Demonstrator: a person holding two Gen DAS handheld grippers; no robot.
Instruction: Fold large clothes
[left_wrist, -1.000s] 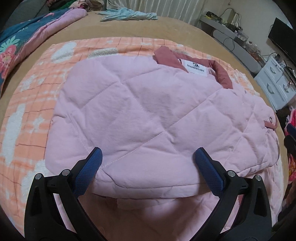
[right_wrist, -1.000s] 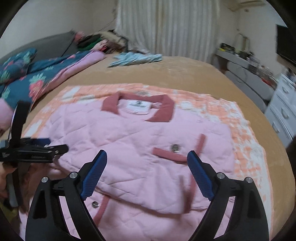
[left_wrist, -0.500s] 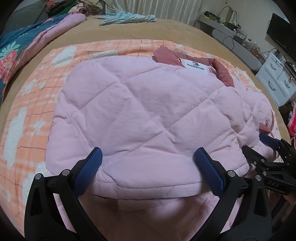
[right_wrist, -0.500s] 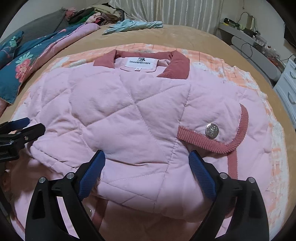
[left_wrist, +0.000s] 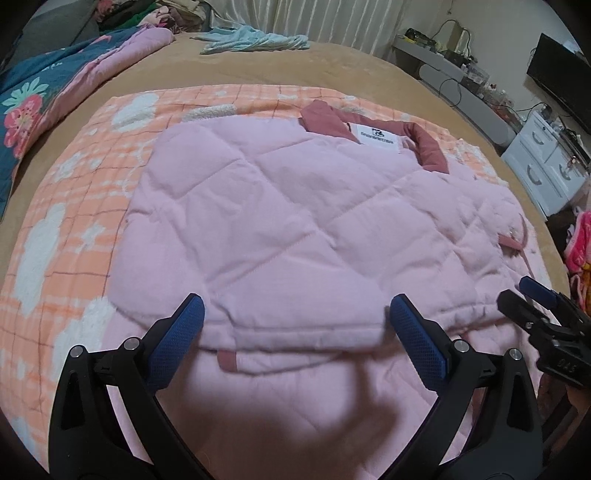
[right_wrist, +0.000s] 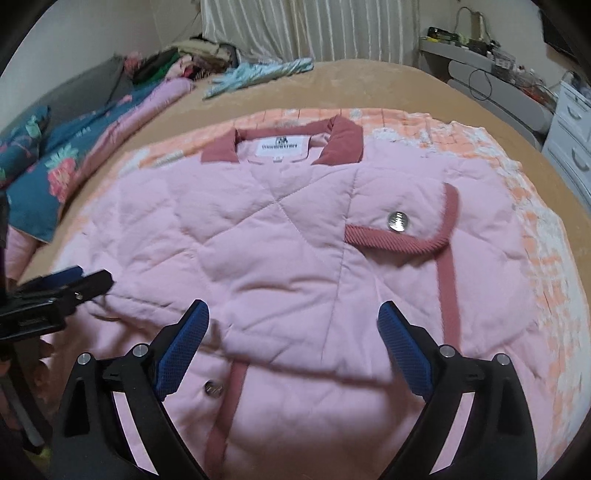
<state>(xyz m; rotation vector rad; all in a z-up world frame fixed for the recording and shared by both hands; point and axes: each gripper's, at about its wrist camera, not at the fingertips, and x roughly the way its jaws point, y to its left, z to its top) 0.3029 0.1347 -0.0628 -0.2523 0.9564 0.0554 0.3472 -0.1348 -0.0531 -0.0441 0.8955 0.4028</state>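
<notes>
Now my left gripper and right gripper hover with jaws spread wide and empty, pink quilted jacket partly folded on the bed, its folded edge lying between and just ahead of both jaws.

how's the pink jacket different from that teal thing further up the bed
The pink jacket is quilted, lies flattened and partly folded on the orange checked blanket, and shows a dusty-red collar and trim. The teal garment looks thin and lies crumpled on the bare tan bedcover, unfolded. The jacket sits right before both open grippers; the teal garment is far beyond them. Both are clothes on the same bed.
</notes>
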